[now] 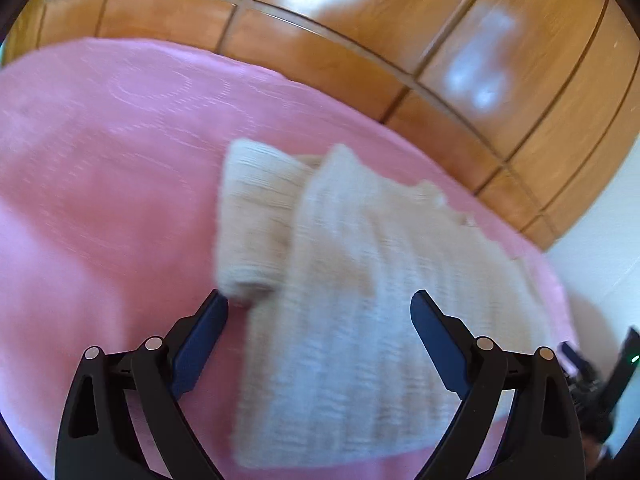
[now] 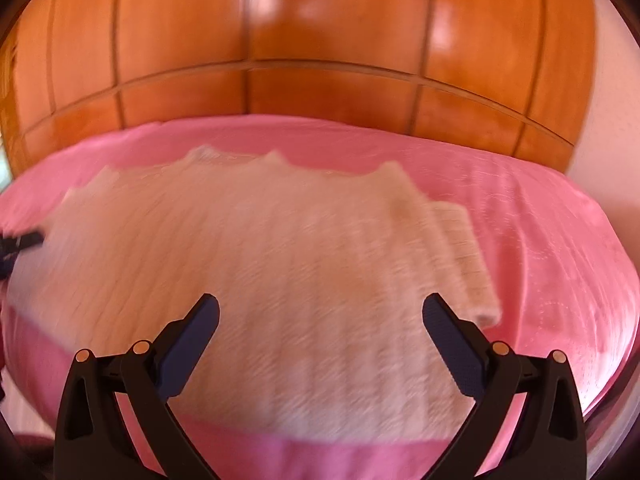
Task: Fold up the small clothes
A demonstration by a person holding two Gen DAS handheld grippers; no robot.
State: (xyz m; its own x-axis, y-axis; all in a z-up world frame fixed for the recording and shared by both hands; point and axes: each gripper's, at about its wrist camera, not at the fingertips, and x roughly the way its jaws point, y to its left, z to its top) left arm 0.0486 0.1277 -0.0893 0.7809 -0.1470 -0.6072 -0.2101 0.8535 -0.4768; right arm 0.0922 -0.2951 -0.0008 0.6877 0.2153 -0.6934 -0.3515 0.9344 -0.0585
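Left gripper (image 1: 319, 300) and right gripper (image 2: 321, 304): jaws wide open, holding nothing, poised over cream knit sweater (image 2: 248, 280). Sweater lies flat on pink bed (image 2: 560, 260), near front edge, sleeves (image 1: 256, 216) tucked alongside. Step: pre-grasp. Next: pinch hem or side edge, fold across.

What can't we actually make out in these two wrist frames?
- Sweater knit and collar detail: motion blur, both views.
- Sweater's near hem: partly behind the open left gripper in the left view, and behind the open right gripper in the right view.
- Sleeve: smeared in the right view, so its fold state is unclear.
- Dark gear: cut off by the lens edge, left view.
- Wardrobe panels: glare and blur.
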